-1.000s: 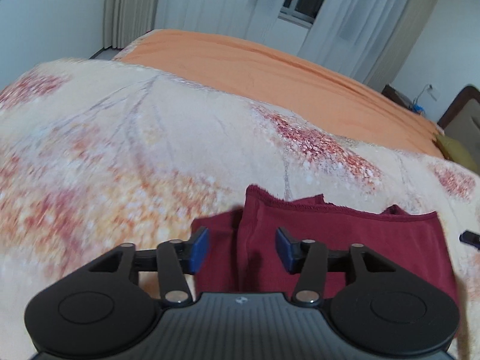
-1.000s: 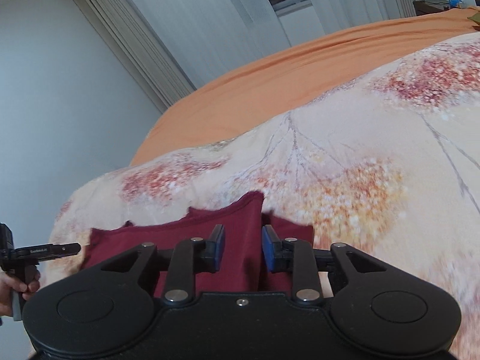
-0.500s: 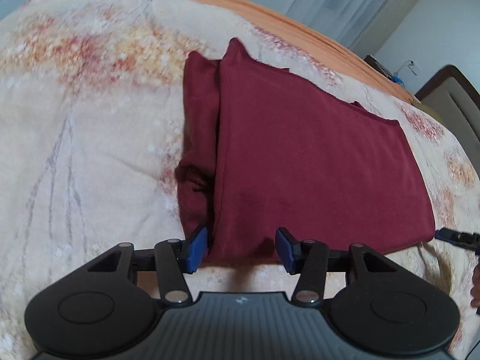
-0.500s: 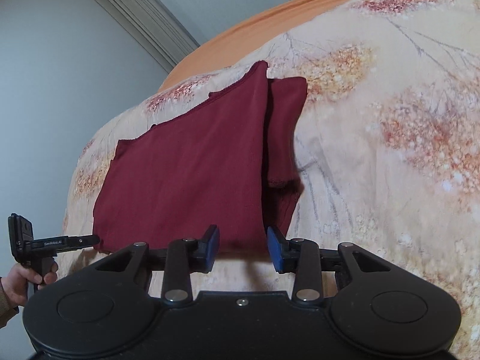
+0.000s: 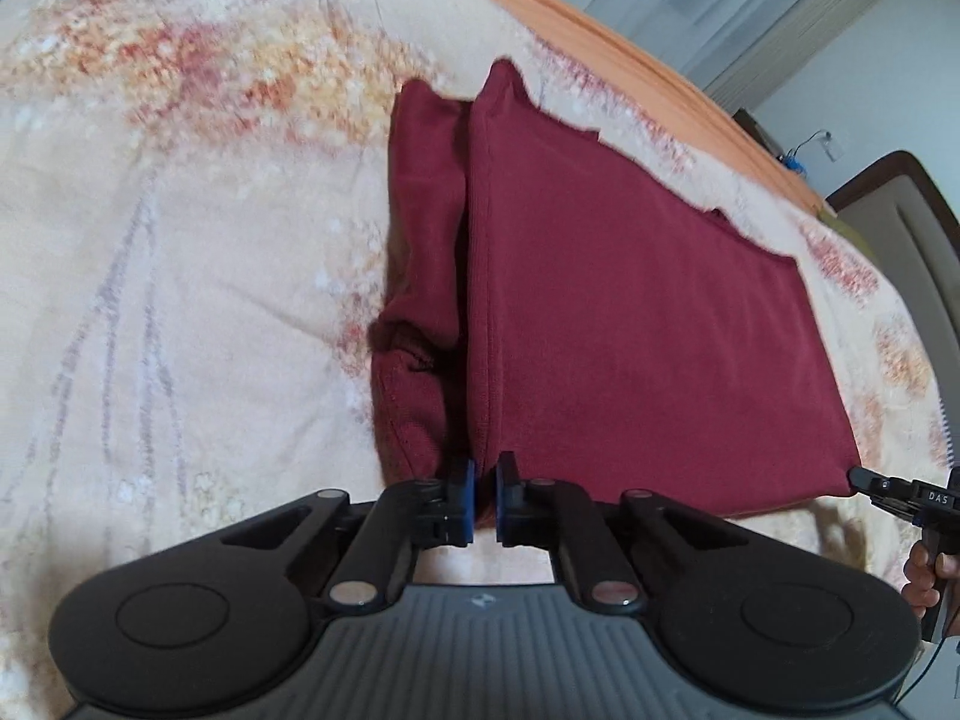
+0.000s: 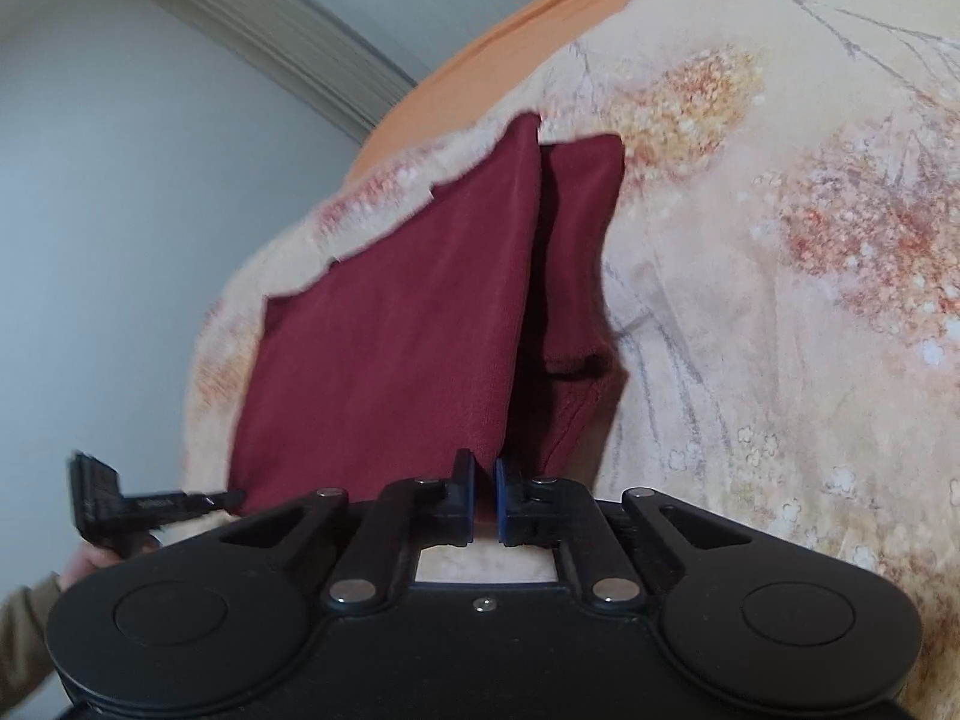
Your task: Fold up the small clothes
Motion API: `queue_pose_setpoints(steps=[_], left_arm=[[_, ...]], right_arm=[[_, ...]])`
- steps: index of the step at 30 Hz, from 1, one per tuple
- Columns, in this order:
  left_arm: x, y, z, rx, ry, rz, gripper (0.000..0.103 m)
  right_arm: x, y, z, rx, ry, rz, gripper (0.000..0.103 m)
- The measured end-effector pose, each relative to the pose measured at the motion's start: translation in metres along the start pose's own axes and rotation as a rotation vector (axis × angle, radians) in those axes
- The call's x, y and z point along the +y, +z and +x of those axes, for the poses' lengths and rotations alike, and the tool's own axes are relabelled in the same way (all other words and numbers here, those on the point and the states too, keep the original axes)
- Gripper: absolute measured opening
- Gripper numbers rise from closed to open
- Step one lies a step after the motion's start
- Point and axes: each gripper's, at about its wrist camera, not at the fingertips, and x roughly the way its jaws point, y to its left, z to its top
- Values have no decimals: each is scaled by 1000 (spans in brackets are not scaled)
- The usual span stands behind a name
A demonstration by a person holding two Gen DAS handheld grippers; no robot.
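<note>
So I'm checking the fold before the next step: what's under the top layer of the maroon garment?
Beneath the maroon garment, a folded-under sleeve sticks out along one side, lying on the floral bedspread. Whatever else lies beneath is covered.

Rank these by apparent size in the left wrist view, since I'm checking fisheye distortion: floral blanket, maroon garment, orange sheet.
1. floral blanket, fills most of the frame.
2. maroon garment.
3. orange sheet, a thin strip; it lies farther away, so its true size is unsure.

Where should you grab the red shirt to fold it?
Grip the red shirt at its two near corners, coming in low from the near edge. It lies flat on the blanket; the left gripper and right gripper already pinch there.
</note>
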Motion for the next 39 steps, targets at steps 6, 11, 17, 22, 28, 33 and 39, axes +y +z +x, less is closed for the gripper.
queue_pose_setpoints(steps=[6,11,17,22,28,33,39], left_arm=[[0,-9,22,64,87,34,5],[-3,-10,12,40,97,22,14],[-7,-6,-21,-49,90,45,25],[-38,63,-2,-174,1,140,53],[-32,158,63,-229,53,39,48],[-32,171,68,-257,197,51,38],[-48,128,43,-244,145,134,46]], right_arm=[[-5,-7,23,84,-133,-47,7],[-6,-14,12,28,-144,1,28],[-4,-21,-25,-58,-156,28,43],[-3,-37,-39,-62,-146,82,45],[9,-51,-45,-48,-128,72,49],[26,-27,-33,-111,-118,-26,48],[43,84,54,-185,-104,-209,28]])
